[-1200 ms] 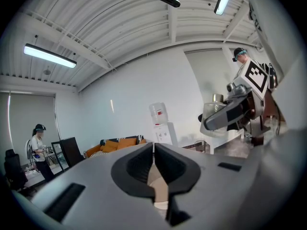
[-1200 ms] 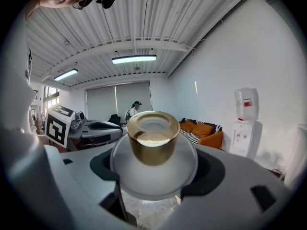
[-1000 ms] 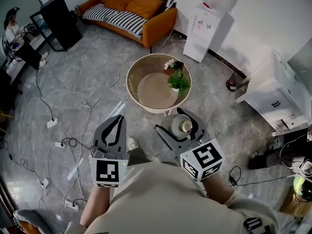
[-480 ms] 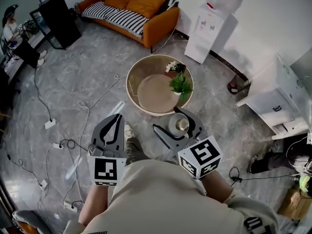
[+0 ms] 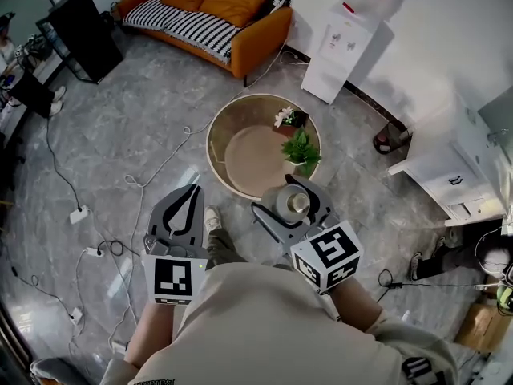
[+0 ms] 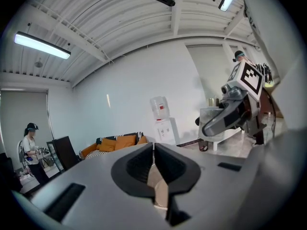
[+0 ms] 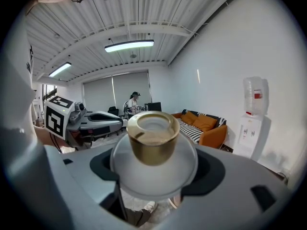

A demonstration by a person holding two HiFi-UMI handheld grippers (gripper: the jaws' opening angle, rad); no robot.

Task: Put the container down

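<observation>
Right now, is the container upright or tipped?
Upright. The container sits gold neck up between the right tool's jaws; the head view looks down onto its rim.

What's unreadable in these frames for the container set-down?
- Container base: in the right gripper view it is hidden behind the body of the right tool; the head view shows only its top.
- Gap between container and table: the head view looks steeply down, so neither height nor overlap can be judged.
- Container contents: the frosted wall hides them in both views.
</observation>
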